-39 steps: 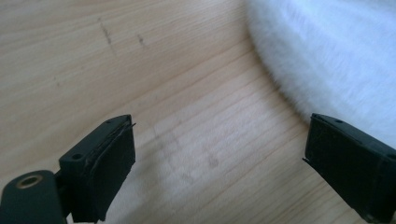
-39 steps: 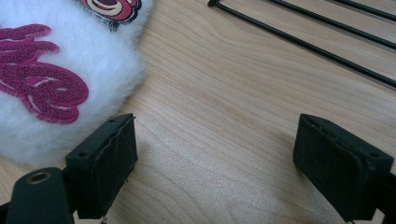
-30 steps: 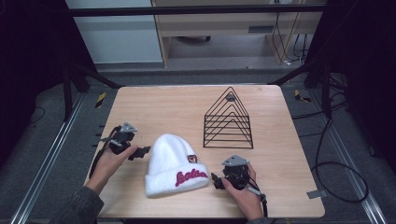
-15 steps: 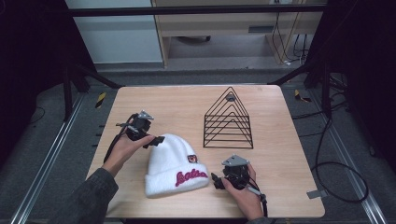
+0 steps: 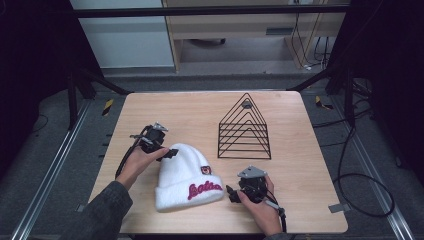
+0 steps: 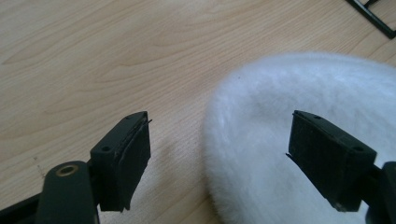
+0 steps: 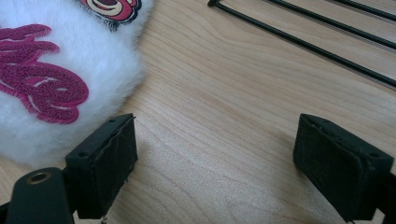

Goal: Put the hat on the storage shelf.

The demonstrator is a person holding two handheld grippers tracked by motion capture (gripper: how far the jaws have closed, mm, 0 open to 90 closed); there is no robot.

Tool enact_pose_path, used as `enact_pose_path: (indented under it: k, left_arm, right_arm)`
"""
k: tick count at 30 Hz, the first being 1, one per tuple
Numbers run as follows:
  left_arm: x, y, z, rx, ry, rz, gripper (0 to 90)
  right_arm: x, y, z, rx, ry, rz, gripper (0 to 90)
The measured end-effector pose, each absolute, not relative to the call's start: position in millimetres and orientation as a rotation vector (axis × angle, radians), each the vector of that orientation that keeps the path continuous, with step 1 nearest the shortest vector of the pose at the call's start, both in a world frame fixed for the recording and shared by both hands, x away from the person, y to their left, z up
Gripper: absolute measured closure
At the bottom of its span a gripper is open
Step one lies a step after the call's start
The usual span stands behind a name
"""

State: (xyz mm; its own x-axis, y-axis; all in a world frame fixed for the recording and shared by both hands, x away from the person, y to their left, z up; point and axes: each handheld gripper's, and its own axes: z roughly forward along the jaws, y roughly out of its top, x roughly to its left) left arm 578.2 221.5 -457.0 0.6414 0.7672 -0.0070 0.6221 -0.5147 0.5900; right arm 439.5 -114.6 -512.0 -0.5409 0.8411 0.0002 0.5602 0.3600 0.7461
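Left tongs (image 5: 171, 152) have swung in to the crown of the white beanie (image 5: 186, 176), jaws wide, one over the fur, gripping nothing | right tongs (image 5: 231, 193) wait agape beside its brim | beanie flat on desk (image 5: 300, 150); grasp looks imminent.

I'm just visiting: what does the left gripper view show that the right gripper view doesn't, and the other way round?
Left gripper view alone: the plain rounded crown of the white beanie, lying between the left gripper's open jaws.

Right gripper view alone: the beanie's red script lettering, a corner of its small badge, and long bars of the black wire rack. The right gripper is open over bare wood beside the cuff.

Both: white fuzzy beanie fabric, the wooden table, a pair of black padded jaws, and some of the rack, just a corner in the left gripper view.
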Motion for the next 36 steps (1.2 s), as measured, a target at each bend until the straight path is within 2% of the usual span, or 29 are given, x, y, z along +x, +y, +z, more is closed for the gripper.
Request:
enact_pose_path:
  k: [12,16,19,28,29,30,31,36]
  left_arm:
    - [573,217,-473,2.356,1.064,0.318,29.1]
    - [573,217,-475,2.352,1.076,0.29,34.9]
    - [573,217,-475,2.346,1.083,0.266,40.7]
    - [569,215,-476,2.337,1.074,0.2,66.6]
    - [569,215,-475,2.346,1.065,0.198,66.6]
    - [568,214,-475,2.346,1.064,0.198,69.7]
    - [567,214,-474,2.346,1.057,0.196,77.1]
    - [565,212,-472,2.343,1.049,0.224,81.3]
  right_arm:
    - [440,-115,-512,1.226,2.244,1.005,13.6]
    - [439,-115,-512,1.225,2.244,1.005,13.6]
    - [439,-115,-512,1.226,2.244,1.005,13.6]
    - [439,-115,-512,1.225,2.244,1.005,13.6]
    - [440,-115,-512,1.225,2.244,1.005,13.6]
    - [439,-115,-512,1.225,2.244,1.005,13.6]
    - [440,-115,-512,1.224,2.245,1.004,13.6]
    - [439,-115,-512,1.225,2.244,1.005,13.6]
